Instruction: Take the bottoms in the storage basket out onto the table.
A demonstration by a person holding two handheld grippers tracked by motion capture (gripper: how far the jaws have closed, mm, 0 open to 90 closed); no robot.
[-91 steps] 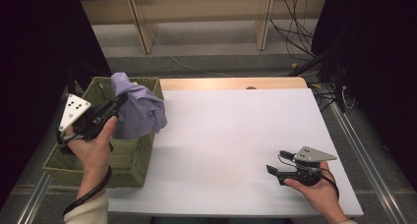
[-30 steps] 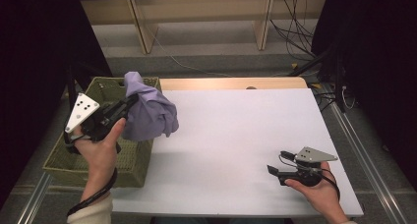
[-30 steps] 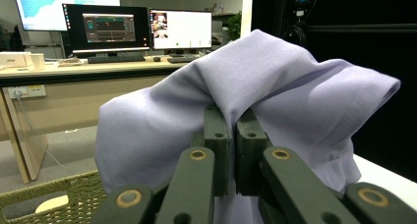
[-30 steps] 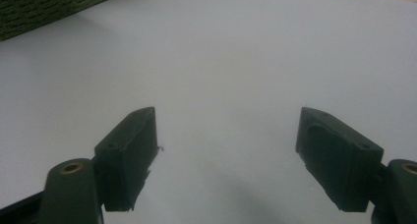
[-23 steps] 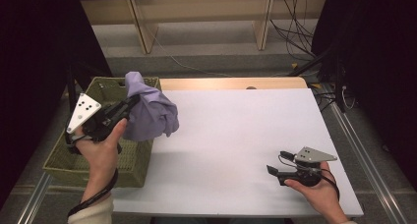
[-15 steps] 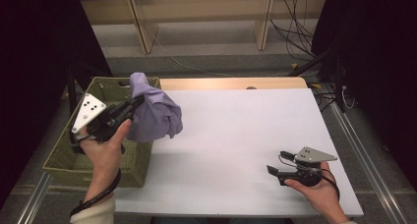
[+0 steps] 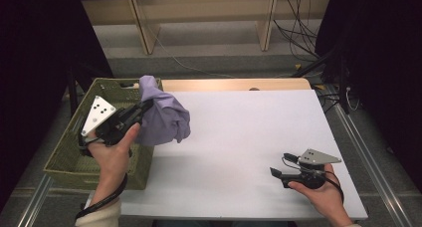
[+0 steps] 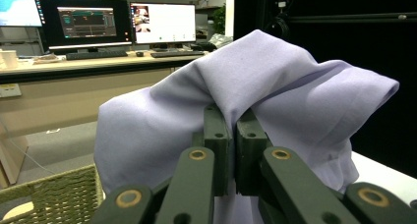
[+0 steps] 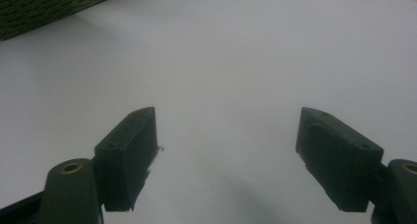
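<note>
My left hand-held gripper [image 7: 145,106] is pinching a lavender cloth [image 7: 163,118]; in the left gripper view the jaws are pressed together on a fold of it, fabric draped over both tips [image 8: 231,135]. Cloth is lifted clear, hanging bunched over the tabletop's [image 7: 249,137] left edge, near the far-left corner, partly above the right rim of the green woven basket [image 7: 69,152]. Can't tell whether the lowest fold touches the basket rim or the tabletop. Basket sits just off the tabletop's left edge, touching or nearly so.

My right hand-held gripper [image 7: 274,172] sits low near the tabletop's near-right corner, well apart from the cloth. Jaws spread wide with nothing between them; the right gripper view looks across bare white surface [image 9: 221,62] with a corner of the basket [image 9: 49,8] at the far left.

Monitors [image 8: 118,22] on a desk behind the cloth in the left gripper view.
</note>
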